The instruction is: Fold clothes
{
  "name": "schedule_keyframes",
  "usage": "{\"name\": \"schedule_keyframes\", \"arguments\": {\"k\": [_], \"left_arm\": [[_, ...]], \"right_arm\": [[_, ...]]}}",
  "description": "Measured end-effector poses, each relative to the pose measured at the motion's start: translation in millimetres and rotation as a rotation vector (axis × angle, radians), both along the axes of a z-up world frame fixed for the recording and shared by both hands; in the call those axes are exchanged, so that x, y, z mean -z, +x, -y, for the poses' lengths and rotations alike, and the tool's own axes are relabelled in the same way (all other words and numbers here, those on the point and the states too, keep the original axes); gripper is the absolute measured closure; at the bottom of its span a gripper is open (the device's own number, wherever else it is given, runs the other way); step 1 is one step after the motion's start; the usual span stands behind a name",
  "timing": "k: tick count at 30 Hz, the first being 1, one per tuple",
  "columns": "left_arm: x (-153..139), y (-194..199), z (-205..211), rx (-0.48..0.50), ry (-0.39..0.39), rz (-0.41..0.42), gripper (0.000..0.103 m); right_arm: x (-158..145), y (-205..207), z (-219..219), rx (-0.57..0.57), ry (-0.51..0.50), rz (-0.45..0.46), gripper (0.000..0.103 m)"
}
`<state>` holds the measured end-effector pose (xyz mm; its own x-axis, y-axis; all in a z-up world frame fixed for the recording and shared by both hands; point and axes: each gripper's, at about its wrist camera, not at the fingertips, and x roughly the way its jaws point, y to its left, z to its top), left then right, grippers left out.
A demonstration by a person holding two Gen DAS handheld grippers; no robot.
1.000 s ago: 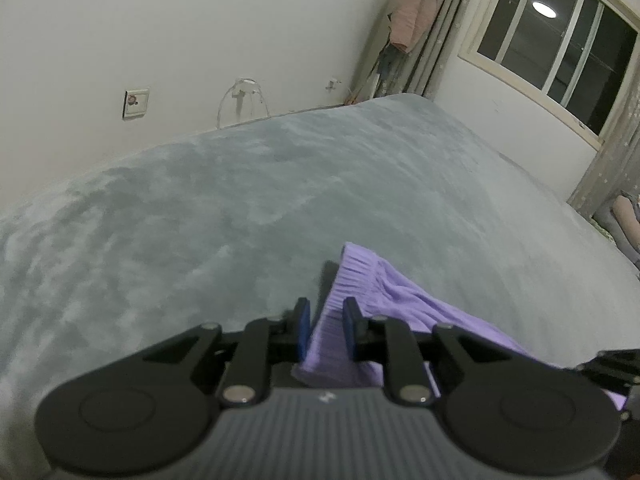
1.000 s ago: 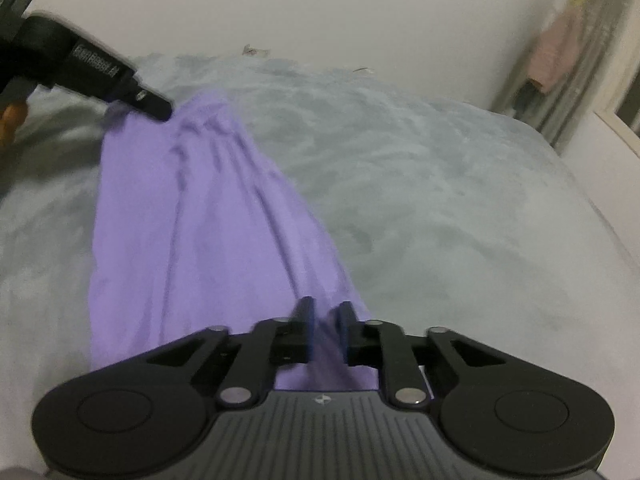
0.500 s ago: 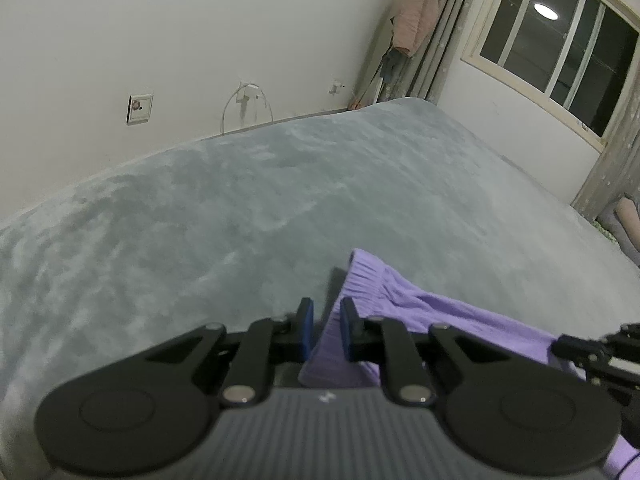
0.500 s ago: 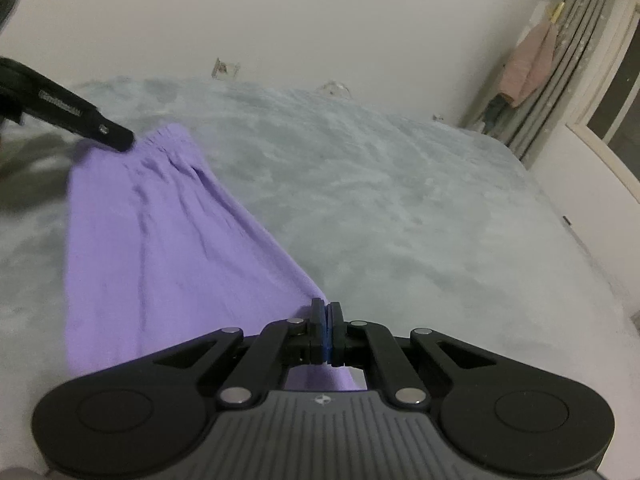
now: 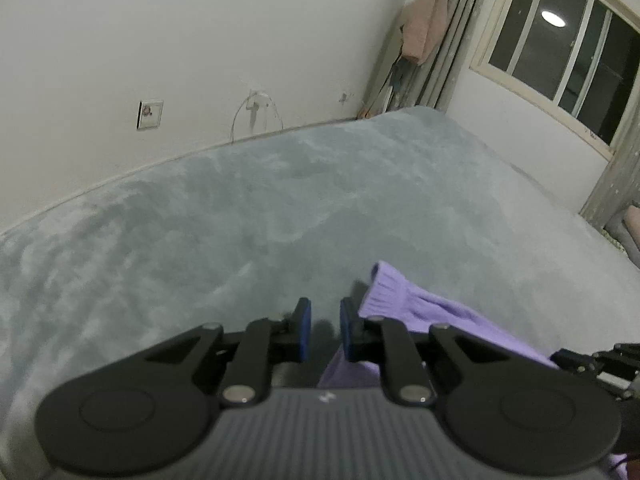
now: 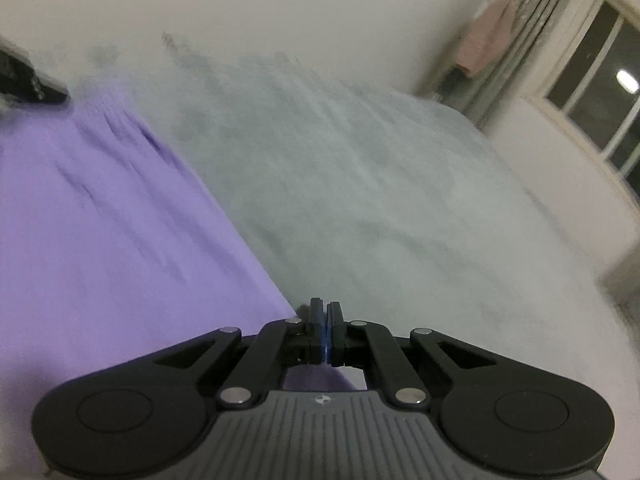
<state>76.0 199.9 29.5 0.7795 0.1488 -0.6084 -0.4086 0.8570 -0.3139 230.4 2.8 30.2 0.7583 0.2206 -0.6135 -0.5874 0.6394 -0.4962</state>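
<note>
A purple garment [image 6: 100, 220] lies spread on the grey bed cover [image 5: 240, 220]. In the left wrist view its ribbed waistband corner [image 5: 380, 280] sticks up just right of my left gripper [image 5: 323, 308]. Those jaws stand a narrow gap apart, with a purple fold caught low between the pads. That same left gripper [image 6: 44, 90] shows at the garment's far corner in the right wrist view. My right gripper [image 6: 325, 304] has its pads pressed together on the garment's near edge, and purple cloth runs on beneath it. Its black tip [image 5: 592, 360] shows at the right of the left wrist view.
The bed cover [image 6: 380, 180] stretches far ahead and to the right of the garment. A white wall with a socket [image 5: 150, 114] and a cable [image 5: 256, 108] borders it. A window [image 5: 560, 52], curtains and a hanging pink cloth [image 5: 424, 28] fill the far corner.
The right gripper's jaws went from slightly apart to pressed together on the garment's edge, and its view swung right. The waistband shifted to the right of the left fingers.
</note>
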Motion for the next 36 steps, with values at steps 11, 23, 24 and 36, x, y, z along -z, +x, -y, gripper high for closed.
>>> {"name": "schedule_keyframes", "arguments": {"k": [11, 23, 24, 36], "left_arm": [[-17, -12, -2, -0.018, -0.043, 0.067, 0.089], [-21, -8, 11, 0.016, -0.079, 0.033, 0.082], [-20, -8, 11, 0.012, -0.069, 0.033, 0.081], [1, -30, 7, -0.033, -0.094, -0.015, 0.072]], "right_arm": [[-39, -85, -2, -0.248, 0.231, -0.130, 0.065], [-50, -116, 70, -0.049, 0.483, -0.355, 0.053], [-50, -125, 72, -0.051, 0.473, -0.351, 0.053], [-19, -180, 31, -0.159, 0.253, -0.223, 0.054]]}}
